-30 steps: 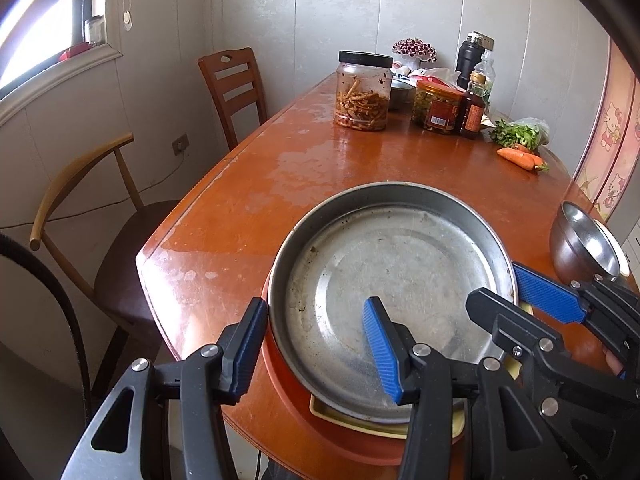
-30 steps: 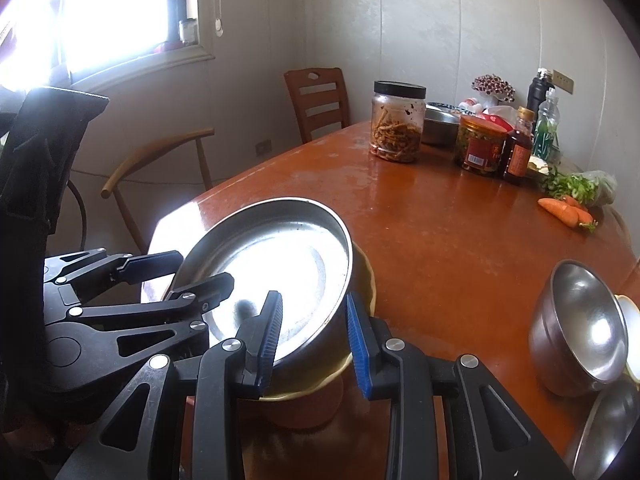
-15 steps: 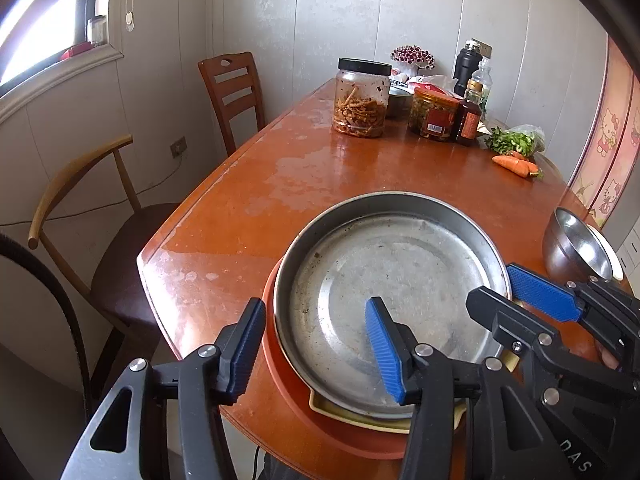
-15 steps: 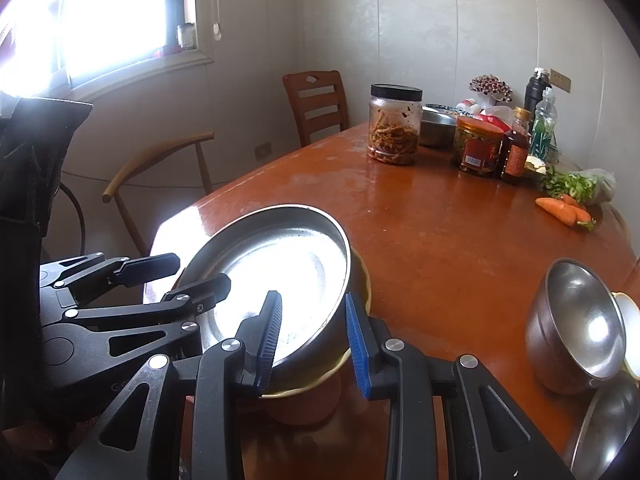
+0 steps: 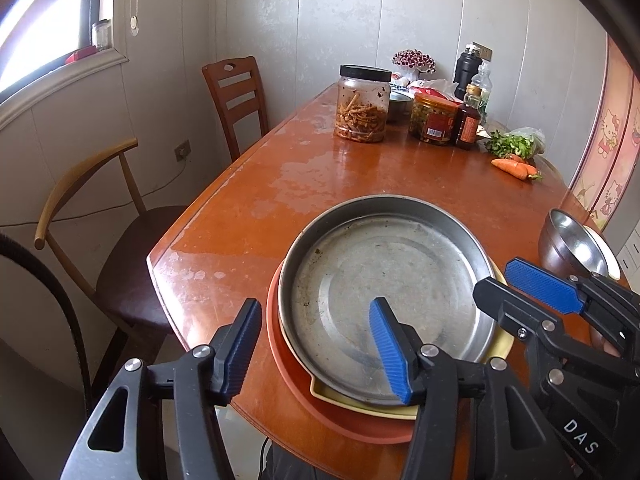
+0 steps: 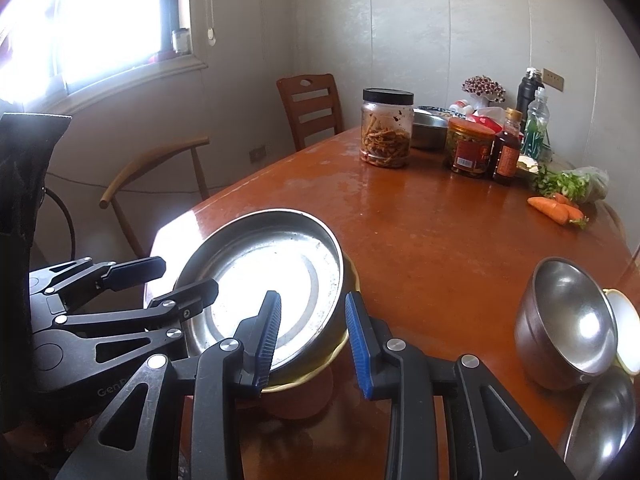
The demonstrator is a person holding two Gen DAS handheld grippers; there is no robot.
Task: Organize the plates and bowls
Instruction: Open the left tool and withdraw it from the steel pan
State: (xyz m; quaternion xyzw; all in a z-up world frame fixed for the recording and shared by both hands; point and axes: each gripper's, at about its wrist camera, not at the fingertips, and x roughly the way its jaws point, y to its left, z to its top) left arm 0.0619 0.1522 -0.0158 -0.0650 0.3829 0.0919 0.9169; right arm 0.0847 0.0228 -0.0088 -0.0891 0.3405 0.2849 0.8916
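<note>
We read this as the release step: the metal plate sits on top of a stack, over a yellow dish and an orange plate, at the near end of the table.

Left claw: jaws opening. The plate's near rim lies between them, one pad over the inside and one outside, with no visible pressure, so we judge the plate let go.

Right claw: jaws narrow, astride the plate's right rim, one pad inside and one outside. We cannot tell whether the pads pinch the rim or merely bracket it.

To the right of the right claw, a steel bowl lies tilted, a white bowl just behind it and another steel dish in front.

Next move, in our judgement: lift both claws clear without dragging the stack, then take the bowls.
</note>
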